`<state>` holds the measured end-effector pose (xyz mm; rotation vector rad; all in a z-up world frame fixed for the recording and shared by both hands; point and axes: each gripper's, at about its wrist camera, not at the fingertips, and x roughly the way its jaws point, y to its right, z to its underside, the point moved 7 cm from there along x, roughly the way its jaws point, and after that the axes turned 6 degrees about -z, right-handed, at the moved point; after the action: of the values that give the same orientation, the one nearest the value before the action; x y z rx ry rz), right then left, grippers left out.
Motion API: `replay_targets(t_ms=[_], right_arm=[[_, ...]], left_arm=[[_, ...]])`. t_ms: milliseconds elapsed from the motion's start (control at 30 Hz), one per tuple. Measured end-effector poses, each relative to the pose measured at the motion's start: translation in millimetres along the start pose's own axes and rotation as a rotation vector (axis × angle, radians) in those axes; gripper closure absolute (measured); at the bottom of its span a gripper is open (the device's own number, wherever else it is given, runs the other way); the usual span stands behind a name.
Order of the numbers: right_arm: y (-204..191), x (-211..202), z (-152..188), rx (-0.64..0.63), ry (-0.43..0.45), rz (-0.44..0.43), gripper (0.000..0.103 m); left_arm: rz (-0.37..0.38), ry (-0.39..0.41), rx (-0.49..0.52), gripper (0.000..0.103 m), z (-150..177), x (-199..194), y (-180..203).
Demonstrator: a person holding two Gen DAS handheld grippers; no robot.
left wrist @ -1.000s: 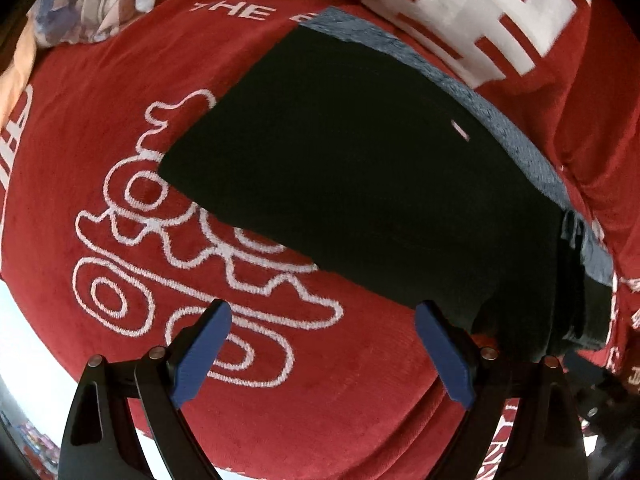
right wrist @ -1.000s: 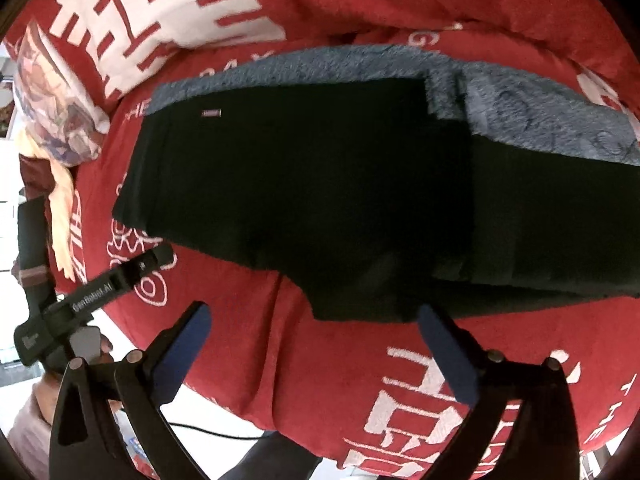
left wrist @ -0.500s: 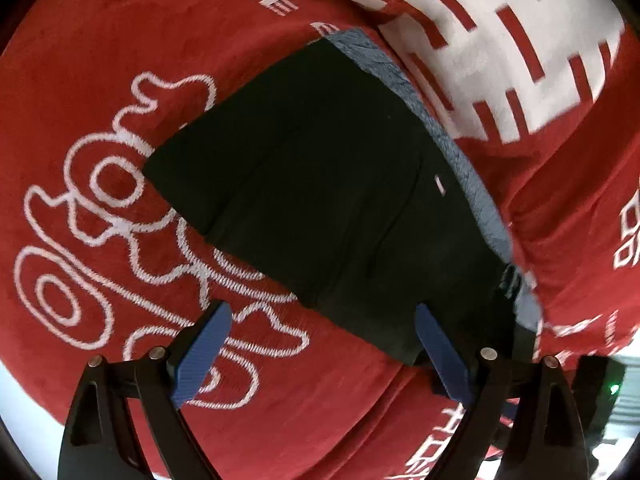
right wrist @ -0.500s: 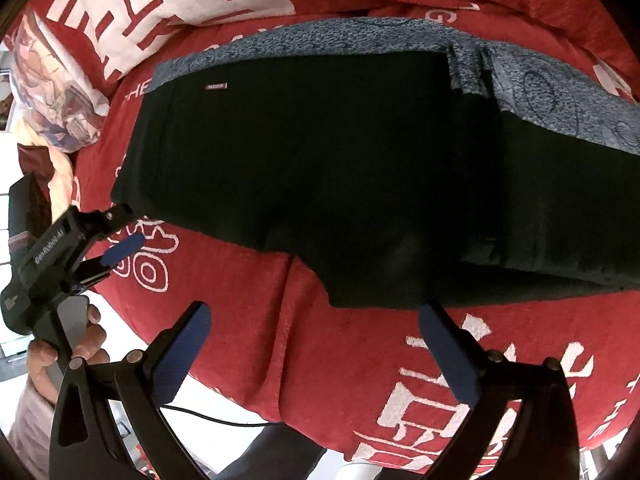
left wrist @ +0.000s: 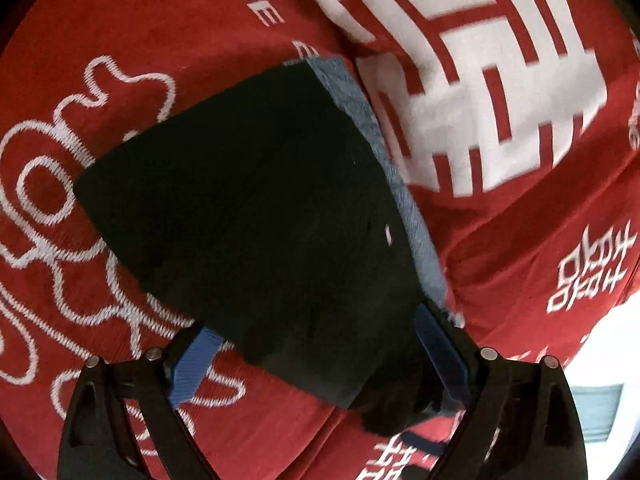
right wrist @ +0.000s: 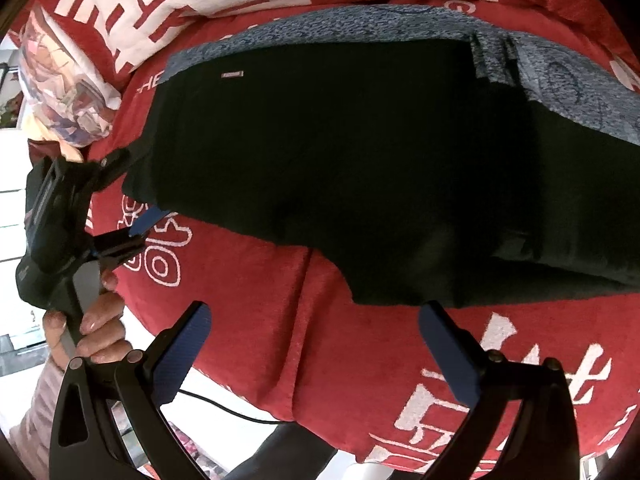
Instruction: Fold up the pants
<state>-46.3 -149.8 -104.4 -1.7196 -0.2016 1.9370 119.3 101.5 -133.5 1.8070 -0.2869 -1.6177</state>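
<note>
While the black pants are spread flat on the red blanket, their grey-blue patterned band is seen along the far edge, and a folded layer of the same cloth is stacked at their right end. A small pale label is stitched near the band (its lettering is too small to be read). At the pants' left end, the left gripper is held with its jaws spread wide, the cloth corner lying between them; in its own wrist view the gripper is seen with the near edge of the pants covering the gap between its blue pads. Nearer than the pants' front edge, the right gripper is held over the blanket with its jaws wide apart and nothing between them. Beyond the pants, a red-and-white patterned pillow is seen, and a crumpled printed cloth lies to their far left.
</note>
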Motion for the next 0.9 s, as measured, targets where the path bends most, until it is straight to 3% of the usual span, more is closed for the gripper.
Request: replay_targets(t_ms=[100,233,400,467,500,533,633,800,900], right_arm=[[-1,3,-1,-0.003,-0.008,0.001,0.000],[-3,-2,-4,-0.011,0.007,0.002,0.000],[5,-18,-23,-0.020,0.035,0.026,0.000],[6,-26,-36,-0.023,0.048,0.030,0.000],[5,-33,-48,-0.030,0.060,0.026,0.000],[2,-38,-56,-0.038,0.067,0.023,0.000],[-14,-53,-87,-0.097,0.078,0.017,0.000],[-71,-55,-136,-0.208,0.036,-0.039,0.000],[-116,-39,-154,-0.274,-0.043,-0.098,0.000]], left_arm=[[-0.016,0.015,-0.022,0.009,-2,-4,1],[-0.059,0.061,0.048,0.009,-1,-9,21],[-0.232,0.041,0.094,0.009,-10,13,17],[-0.307,0.077,0.137,0.024,-10,10,20],[-0.422,0.097,0.203,0.048,-9,9,20],[-0.491,0.106,0.247,0.058,-8,9,20],[-0.575,0.160,0.383,0.063,0,6,31],[-0.822,0.328,0.840,0.063,34,10,72],[-0.871,0.378,0.960,0.064,47,13,82]])
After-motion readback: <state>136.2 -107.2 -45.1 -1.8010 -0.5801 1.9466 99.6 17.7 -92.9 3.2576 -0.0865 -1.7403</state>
